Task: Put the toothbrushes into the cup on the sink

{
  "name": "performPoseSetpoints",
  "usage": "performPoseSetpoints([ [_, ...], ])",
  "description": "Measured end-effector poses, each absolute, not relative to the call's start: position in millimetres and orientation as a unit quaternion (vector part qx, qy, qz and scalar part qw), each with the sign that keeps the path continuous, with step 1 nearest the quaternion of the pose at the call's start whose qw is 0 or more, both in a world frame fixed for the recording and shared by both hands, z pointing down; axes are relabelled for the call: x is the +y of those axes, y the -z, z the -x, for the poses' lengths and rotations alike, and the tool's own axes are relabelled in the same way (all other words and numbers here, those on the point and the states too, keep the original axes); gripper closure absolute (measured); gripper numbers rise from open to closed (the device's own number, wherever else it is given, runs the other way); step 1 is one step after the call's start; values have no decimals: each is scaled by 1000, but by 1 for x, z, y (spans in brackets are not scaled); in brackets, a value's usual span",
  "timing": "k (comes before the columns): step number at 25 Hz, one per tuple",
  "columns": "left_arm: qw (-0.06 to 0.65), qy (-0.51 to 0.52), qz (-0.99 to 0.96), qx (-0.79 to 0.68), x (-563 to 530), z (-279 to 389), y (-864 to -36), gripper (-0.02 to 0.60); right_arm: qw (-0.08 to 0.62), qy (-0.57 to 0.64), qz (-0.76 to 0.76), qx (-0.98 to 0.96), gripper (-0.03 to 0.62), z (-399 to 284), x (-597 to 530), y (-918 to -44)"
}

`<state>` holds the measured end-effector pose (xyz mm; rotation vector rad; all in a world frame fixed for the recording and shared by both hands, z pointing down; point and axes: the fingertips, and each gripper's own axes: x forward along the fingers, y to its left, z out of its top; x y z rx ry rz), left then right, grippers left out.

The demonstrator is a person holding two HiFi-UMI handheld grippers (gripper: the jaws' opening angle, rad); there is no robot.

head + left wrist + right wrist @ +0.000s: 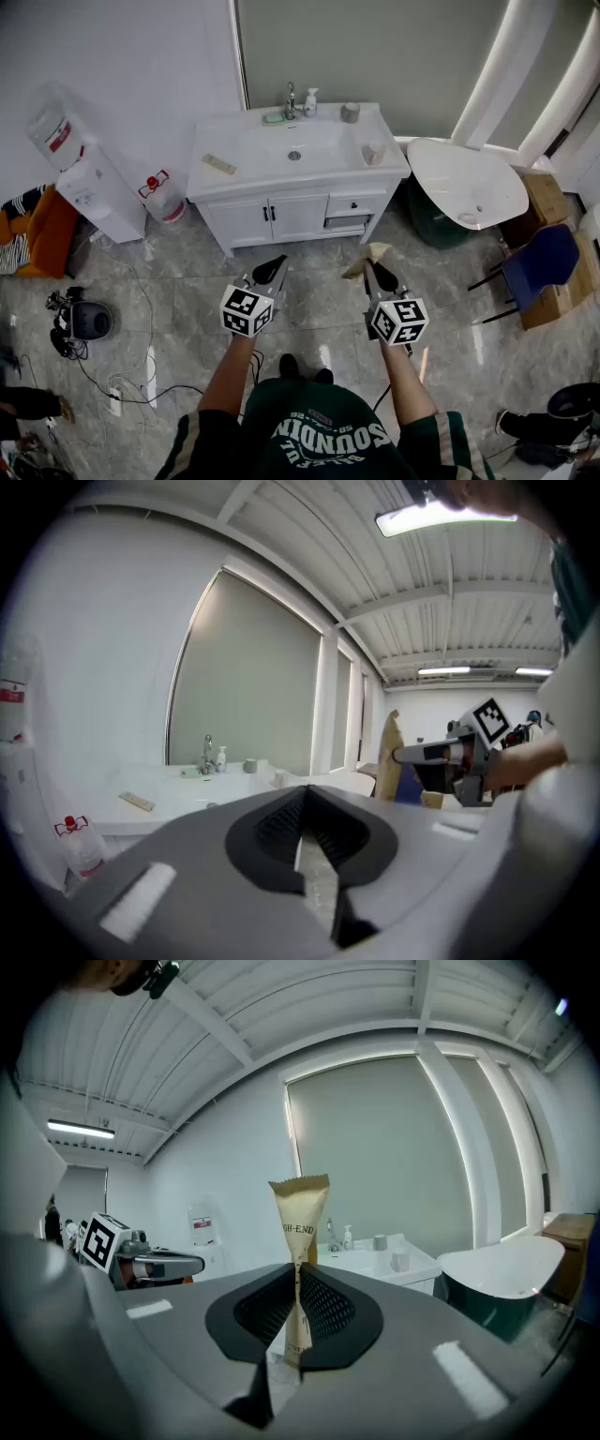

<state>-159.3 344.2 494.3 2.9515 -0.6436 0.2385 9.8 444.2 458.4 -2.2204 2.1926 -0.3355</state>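
My right gripper (pixel 373 266) (pixel 298 1274) is shut on a tan paper toothbrush packet (pixel 300 1227) (pixel 362 262), which sticks up out of the jaws. My left gripper (pixel 276 267) (pixel 304 797) is shut with nothing in it. Both are held over the floor in front of the white sink vanity (pixel 217 186). A grey cup (pixel 350 112) (pixel 380 1241) stands at the back right of the counter. A white cup (pixel 373 152) (pixel 399 1261) stands nearer the front. A flat tan packet (pixel 218 164) (pixel 137 801) lies on the counter's left side.
A faucet (pixel 291 98) and soap bottle (pixel 310 101) stand behind the basin. A water dispenser (pixel 89 178) and a jug (pixel 159 195) are left of the vanity. A white tub (pixel 464 183), a blue chair (pixel 539 262) and boxes are to its right. Cables (pixel 112 380) lie on the floor.
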Motion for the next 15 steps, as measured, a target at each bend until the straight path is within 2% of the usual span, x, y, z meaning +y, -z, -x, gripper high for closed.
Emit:
performPoseSetpoints([
  [15, 67, -82, -975, -196, 305, 184, -511, 531, 2, 106, 713, 694, 577, 16, 403, -469],
])
